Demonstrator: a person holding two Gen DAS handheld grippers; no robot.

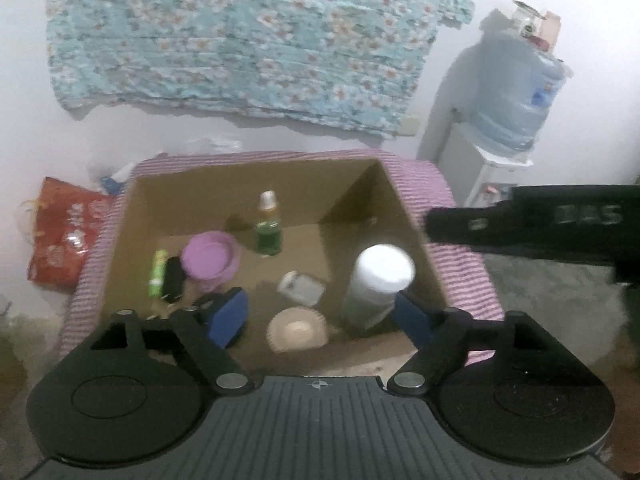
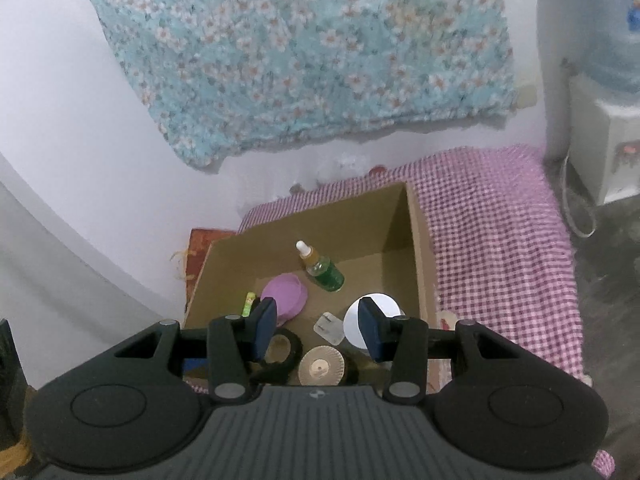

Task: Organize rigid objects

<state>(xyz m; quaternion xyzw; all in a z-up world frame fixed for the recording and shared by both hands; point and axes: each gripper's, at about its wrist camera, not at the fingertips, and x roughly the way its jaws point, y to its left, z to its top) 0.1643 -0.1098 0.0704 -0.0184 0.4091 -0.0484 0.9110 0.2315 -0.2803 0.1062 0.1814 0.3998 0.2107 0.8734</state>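
An open cardboard box [image 1: 412, 216] [image 2: 416, 240] sits on a pink checked cloth. Inside stand a green dropper bottle [image 1: 267, 228] [image 2: 322, 268], a purple lid [image 1: 210, 258] [image 2: 284, 292], a white-capped jar [image 1: 378, 280] [image 2: 374, 314], a clear plastic piece [image 1: 301, 288] [image 2: 330, 326], a beige ribbed disc [image 1: 296, 330] [image 2: 322, 366], a green lighter [image 1: 157, 272] and a black item [image 1: 173, 280]. My left gripper [image 1: 324, 316] is open above the box's near side, its right finger next to the jar. My right gripper [image 2: 316, 330] is open and empty above the box; its body shows in the left wrist view [image 1: 540, 224].
A water dispenser [image 1: 508, 96] [image 2: 600, 120] stands at the right against the wall. A floral cloth [image 1: 248, 36] hangs on the wall. A red bag [image 1: 64, 236] lies left of the box. A black ring [image 2: 280, 354] lies in the box's near side.
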